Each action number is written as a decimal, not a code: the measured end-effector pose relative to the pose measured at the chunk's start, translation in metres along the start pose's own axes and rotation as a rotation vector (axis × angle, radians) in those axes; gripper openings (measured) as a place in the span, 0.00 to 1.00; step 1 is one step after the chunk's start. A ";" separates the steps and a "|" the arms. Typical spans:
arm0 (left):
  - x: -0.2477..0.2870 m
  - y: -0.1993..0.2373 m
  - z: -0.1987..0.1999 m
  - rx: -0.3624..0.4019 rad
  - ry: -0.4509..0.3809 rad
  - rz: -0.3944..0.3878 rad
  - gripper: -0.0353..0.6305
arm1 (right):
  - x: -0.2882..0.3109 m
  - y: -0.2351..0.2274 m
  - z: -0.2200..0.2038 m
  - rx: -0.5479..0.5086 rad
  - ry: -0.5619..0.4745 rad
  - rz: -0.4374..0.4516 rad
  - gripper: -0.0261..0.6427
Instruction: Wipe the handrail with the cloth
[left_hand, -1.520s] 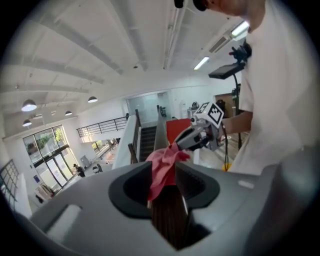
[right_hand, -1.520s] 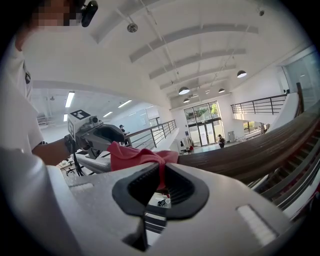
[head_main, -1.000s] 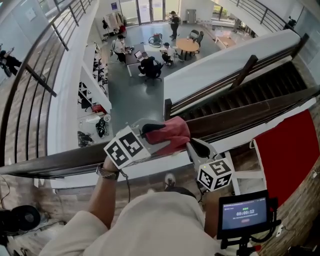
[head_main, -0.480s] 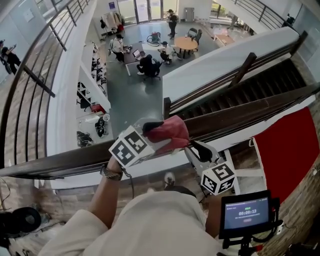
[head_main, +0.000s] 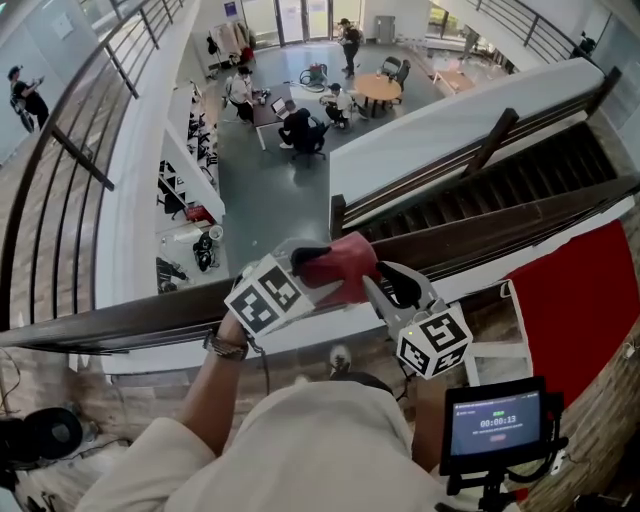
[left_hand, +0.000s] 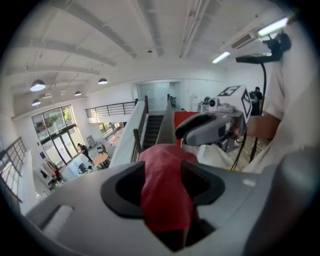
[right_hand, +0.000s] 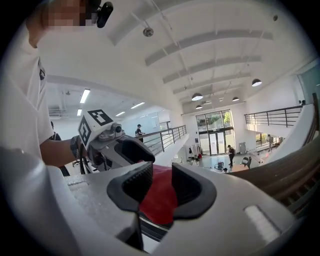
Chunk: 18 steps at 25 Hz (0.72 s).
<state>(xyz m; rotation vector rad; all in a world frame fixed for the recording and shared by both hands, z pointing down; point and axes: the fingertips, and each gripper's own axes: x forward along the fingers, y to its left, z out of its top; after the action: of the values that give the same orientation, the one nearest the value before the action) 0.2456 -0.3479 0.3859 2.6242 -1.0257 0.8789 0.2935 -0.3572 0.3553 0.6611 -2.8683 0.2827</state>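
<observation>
A red cloth lies bunched on the dark wooden handrail. My left gripper is shut on it. The cloth fills the gap between the jaws, which have just been closing. My right gripper stands at the cloth's right edge, low beside the rail. Its jaws have just been opening and now stand open. In the right gripper view the cloth shows in the gap of the right gripper, not pressed by the pads. The left gripper sits just behind it.
Beyond the rail is a deep drop to an atrium floor with people at tables. A staircase descends at the right, next to a red panel. A timer screen on a stand is at the lower right.
The right gripper has risen a little toward the cloth's right edge and its jaws stand wider. The left gripper and the cloth stay on the rail.
</observation>
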 end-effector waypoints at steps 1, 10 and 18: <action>0.000 -0.001 -0.001 0.018 0.016 0.004 0.43 | 0.003 0.002 -0.001 -0.004 0.010 0.011 0.22; 0.009 -0.002 -0.017 -0.007 0.115 -0.024 0.50 | 0.011 -0.011 0.001 0.014 0.053 0.039 0.22; 0.007 -0.012 -0.036 0.049 0.198 -0.033 0.55 | 0.021 0.008 -0.015 -0.074 0.235 0.143 0.27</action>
<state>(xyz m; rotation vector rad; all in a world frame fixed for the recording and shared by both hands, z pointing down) 0.2413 -0.3293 0.4199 2.5220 -0.9191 1.1433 0.2731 -0.3555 0.3733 0.3823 -2.6883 0.2539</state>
